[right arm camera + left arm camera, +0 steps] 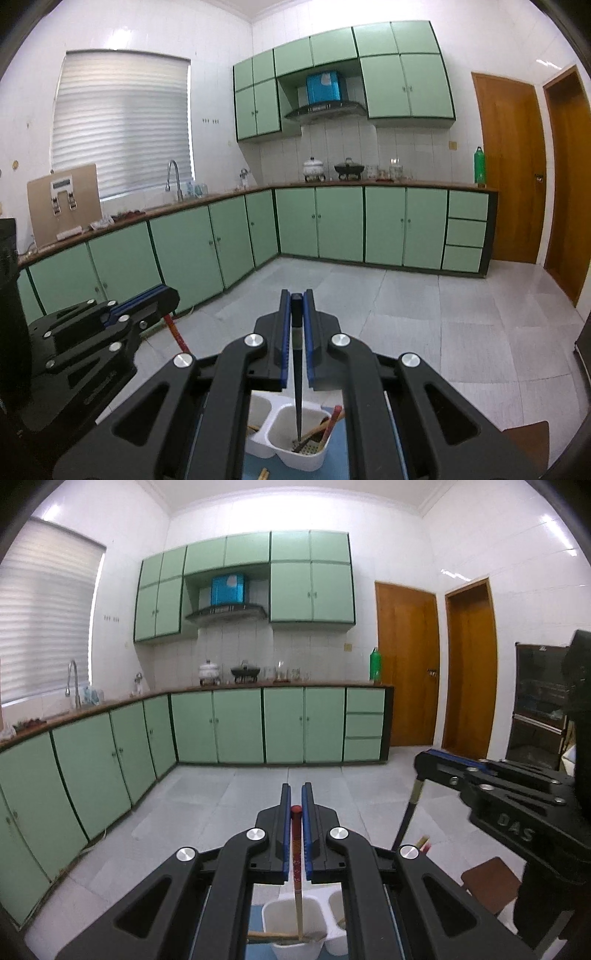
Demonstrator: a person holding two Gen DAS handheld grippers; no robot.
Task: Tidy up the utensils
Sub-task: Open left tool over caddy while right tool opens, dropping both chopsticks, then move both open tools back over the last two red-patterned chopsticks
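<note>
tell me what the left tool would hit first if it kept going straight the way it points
Judging by the left wrist view, the left tool aims across open floor toward the green base cabinets far ahead; nothing nearer shows, though depth is uncertain.

White holder [295, 949] cut by bottom edge; counter jars [384, 170] indistinct.

Raised letters "DAS" readable on the black body of the right gripper [421, 766], seen from the left wrist camera, off to the right of the left tool's fingers. Embossed lettering on the left gripper [162, 299] too blurred to read.
</note>
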